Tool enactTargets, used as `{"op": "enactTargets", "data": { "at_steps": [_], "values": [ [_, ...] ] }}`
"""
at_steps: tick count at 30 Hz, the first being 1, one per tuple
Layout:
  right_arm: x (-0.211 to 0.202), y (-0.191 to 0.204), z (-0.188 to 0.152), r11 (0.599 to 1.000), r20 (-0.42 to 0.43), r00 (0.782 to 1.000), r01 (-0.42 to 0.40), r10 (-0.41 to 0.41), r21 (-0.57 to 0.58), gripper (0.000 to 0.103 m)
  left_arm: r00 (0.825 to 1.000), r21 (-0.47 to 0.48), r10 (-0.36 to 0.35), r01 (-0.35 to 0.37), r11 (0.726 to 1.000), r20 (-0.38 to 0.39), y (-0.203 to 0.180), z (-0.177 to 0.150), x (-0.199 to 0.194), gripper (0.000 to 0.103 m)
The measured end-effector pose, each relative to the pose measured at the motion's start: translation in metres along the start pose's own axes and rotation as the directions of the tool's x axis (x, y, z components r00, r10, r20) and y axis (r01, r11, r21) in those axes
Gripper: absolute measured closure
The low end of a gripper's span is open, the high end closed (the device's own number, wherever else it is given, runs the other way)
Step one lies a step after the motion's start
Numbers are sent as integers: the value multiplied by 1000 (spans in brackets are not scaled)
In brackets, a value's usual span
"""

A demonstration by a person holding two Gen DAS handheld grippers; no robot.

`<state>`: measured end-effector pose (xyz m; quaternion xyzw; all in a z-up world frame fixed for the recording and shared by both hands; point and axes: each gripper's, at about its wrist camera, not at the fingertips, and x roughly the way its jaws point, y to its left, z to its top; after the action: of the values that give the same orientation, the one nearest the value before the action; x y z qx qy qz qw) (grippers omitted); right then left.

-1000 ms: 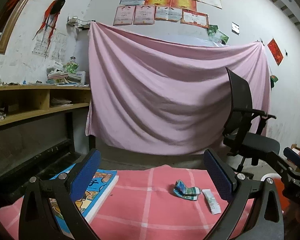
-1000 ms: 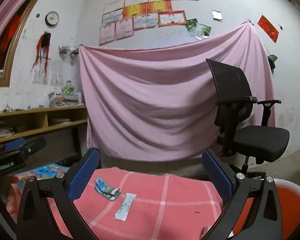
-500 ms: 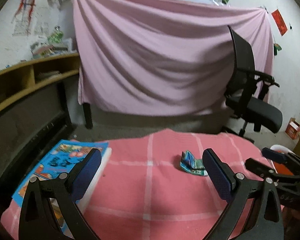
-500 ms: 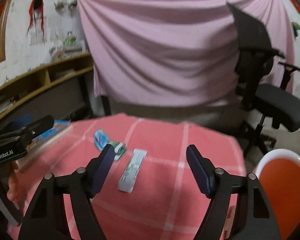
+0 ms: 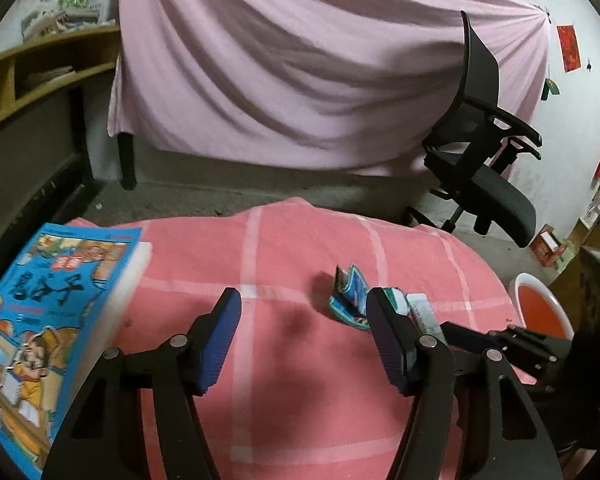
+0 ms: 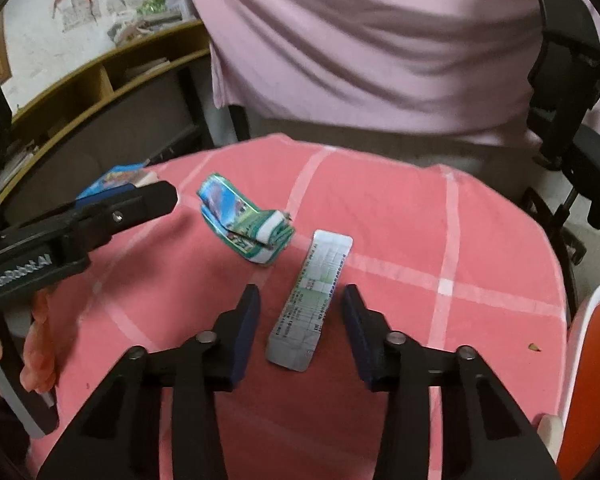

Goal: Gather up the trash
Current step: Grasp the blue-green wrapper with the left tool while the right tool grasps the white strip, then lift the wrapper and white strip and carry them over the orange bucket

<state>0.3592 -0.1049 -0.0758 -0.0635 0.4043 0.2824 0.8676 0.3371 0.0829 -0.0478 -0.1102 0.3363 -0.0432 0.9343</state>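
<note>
The right gripper, jaws just narrowing yet apart, straddled the flat silver printed wrapper untouched; the left gripper stood apart.

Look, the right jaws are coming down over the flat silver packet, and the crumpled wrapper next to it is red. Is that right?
Not quite. The crumpled wrapper is blue and green, not red, as the right wrist view shows. The rest holds: the right gripper has the flat silver packet between its jaws, which have just been closing but do not yet press on it.

Dim indoor light, soft shadows, motion blur, strong fisheye bending, dark corners
</note>
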Motion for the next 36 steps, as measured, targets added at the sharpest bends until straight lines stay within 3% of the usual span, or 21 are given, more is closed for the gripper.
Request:
{"op": "enactTargets", "data": {
  "at_steps": [2, 5, 7, 9, 18, 28, 36],
  "values": [
    [0, -5, 0, 1000, -3, 1000, -5, 5, 19, 79, 1000, 4, -22, 22, 1000, -13, -3, 4, 5, 45],
    [-1, -8, 1, 999, -4, 1000, -17, 17, 33, 81, 998, 23, -46, 47, 999, -46, -10, 13, 17, 56],
    [0, -8, 2, 999, -5, 1000, -15, 15, 29, 82, 993, 29, -60, 63, 998, -97, -14, 16, 29, 74],
    [0, -8, 2, 999, -5, 1000, -16, 17, 28, 82, 989, 35, -55, 60, 998, -134, -17, 16, 37, 84],
    [0, -12, 3, 999, -2, 1000, -26, 27, 40, 86, 994, 42, -56, 60, 997, -96, -23, 11, 29, 92],
    [-9, -17, 3, 997, 51, 998, -39, 35, 61, 87, 999, 27, -21, 20, 999, 26, -24, 5, 6, 96],
    [-23, -25, 2, 994, 143, 989, -57, 43, 94, 87, 990, 8, -14, 13, 1000, 142, -24, -3, -18, 96]
  ]
}}
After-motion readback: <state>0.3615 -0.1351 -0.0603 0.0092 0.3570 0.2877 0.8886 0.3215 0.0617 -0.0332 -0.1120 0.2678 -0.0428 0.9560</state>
